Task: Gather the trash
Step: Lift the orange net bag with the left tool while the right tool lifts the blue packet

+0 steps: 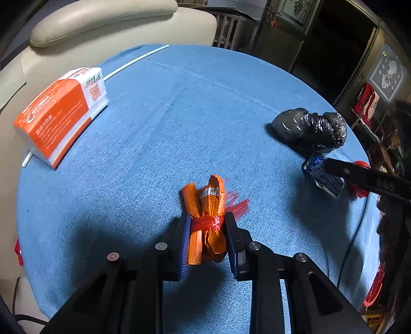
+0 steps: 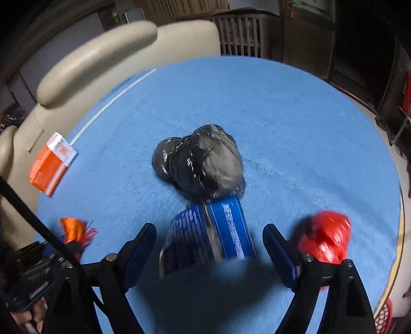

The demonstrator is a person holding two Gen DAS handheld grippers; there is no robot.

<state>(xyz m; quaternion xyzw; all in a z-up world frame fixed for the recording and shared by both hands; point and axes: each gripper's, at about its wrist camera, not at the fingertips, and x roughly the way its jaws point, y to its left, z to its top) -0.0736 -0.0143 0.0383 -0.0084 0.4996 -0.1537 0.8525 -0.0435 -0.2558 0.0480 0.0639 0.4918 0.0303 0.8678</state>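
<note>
My left gripper (image 1: 208,231) is shut on an orange wrapper bundle (image 1: 205,205) tied with red string, low over the blue table (image 1: 179,115). The bundle (image 2: 73,230) also shows at the left edge of the right wrist view. My right gripper (image 2: 209,246) stands open, with a blue packet (image 2: 208,236) lying between its fingers and a gap on each side. That packet (image 1: 322,176) sits at the right in the left wrist view. Just beyond it lies a crumpled black plastic bag (image 2: 200,161), and a red plastic ball (image 2: 326,239) rests right of the right finger.
An orange and white tissue pack (image 1: 61,115) lies at the table's far left edge on a thin white stick (image 1: 136,60). A beige padded chair (image 1: 102,23) stands behind the table. The table edge runs close on the right, with dark furniture beyond.
</note>
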